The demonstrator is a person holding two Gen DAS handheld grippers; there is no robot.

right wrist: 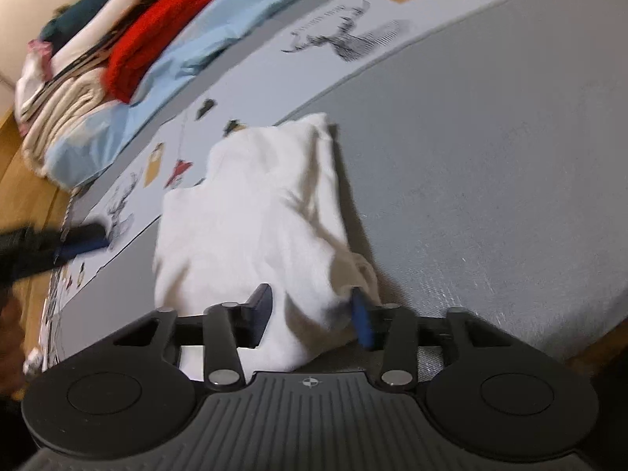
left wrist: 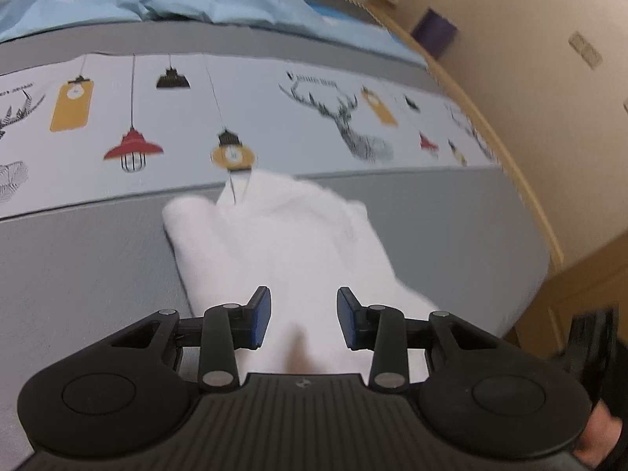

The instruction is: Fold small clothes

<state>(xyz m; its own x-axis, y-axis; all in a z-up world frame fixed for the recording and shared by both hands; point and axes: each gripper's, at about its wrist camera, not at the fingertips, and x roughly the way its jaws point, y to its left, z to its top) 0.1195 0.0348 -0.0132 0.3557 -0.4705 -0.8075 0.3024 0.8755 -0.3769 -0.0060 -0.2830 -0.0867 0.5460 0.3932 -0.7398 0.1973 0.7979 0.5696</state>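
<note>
Both grippers are tilted down at the white garment (left wrist: pixel 282 243): the left gripper (left wrist: pixel 303 316) is open above it, while the right gripper (right wrist: pixel 314 310) looks spread around a fold, its grip blurred.

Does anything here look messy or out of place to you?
Mostly the white garment: it lies crooked and rumpled on the grey cover, one corner bunched up by the right gripper. Behind it, the pile of clothes near the bed's far edge looks loosely stacked. Nothing appears spilled or damaged.
</note>
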